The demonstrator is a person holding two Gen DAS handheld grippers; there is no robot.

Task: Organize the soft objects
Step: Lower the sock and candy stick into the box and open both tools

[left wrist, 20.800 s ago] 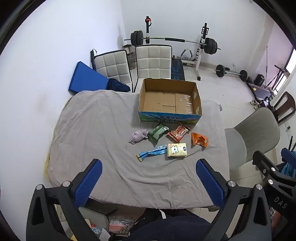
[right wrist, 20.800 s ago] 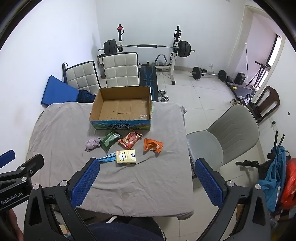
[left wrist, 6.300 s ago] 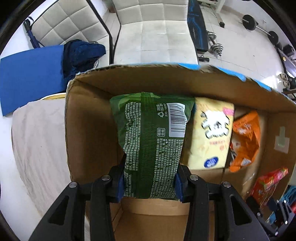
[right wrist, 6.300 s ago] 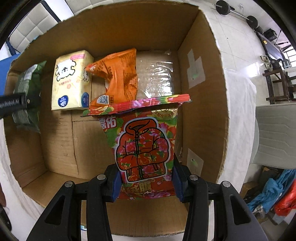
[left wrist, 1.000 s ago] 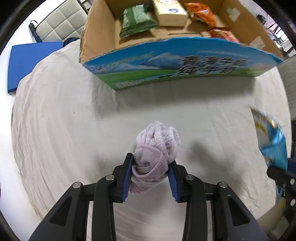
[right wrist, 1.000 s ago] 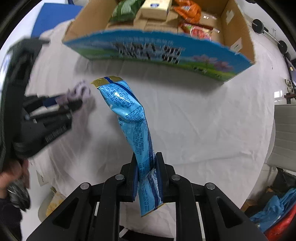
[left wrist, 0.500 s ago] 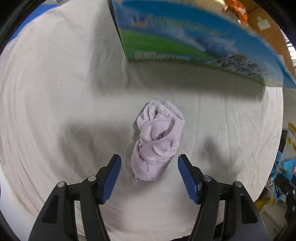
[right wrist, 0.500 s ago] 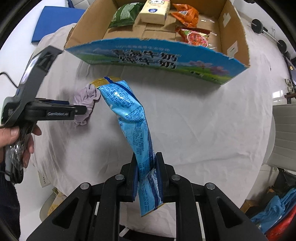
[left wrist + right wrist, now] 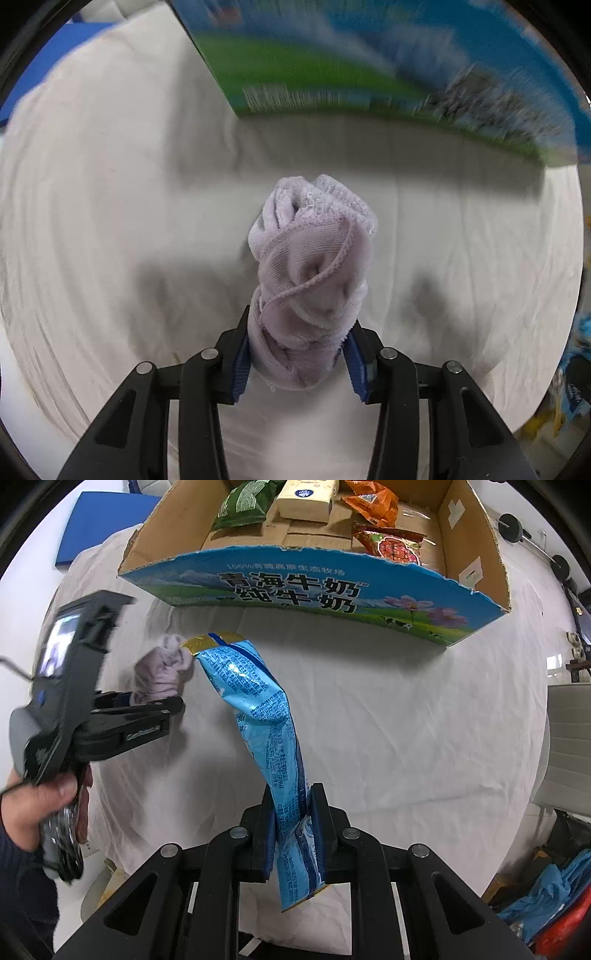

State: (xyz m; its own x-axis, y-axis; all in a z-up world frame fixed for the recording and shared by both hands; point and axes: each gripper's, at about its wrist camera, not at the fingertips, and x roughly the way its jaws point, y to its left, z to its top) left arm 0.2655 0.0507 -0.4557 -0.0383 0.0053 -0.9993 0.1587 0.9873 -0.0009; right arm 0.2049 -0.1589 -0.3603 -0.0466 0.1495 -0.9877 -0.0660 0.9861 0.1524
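My left gripper (image 9: 295, 360) is shut on a rolled pale purple sock (image 9: 310, 280), held over the cloth-covered table (image 9: 110, 221) in front of the cardboard box (image 9: 332, 74). In the right wrist view the left gripper (image 9: 147, 705) and sock (image 9: 162, 672) sit at the left. My right gripper (image 9: 293, 834) is shut on a long blue snack packet (image 9: 262, 716) that stands up towards the box (image 9: 295, 590). The box holds a green packet (image 9: 243, 506), a yellow tissue pack (image 9: 306, 498), an orange packet (image 9: 373, 502) and a red packet (image 9: 395, 546).
A grey chair (image 9: 569, 746) stands beyond the table's right edge. A blue mat (image 9: 96, 524) lies behind the table at the far left. Blue and red bags (image 9: 554, 904) lie on the floor at the lower right.
My left gripper, open around the sock half a second ago, has closed on it and sits closer to the box. The right gripper still holds the blue packet, nearer the box.
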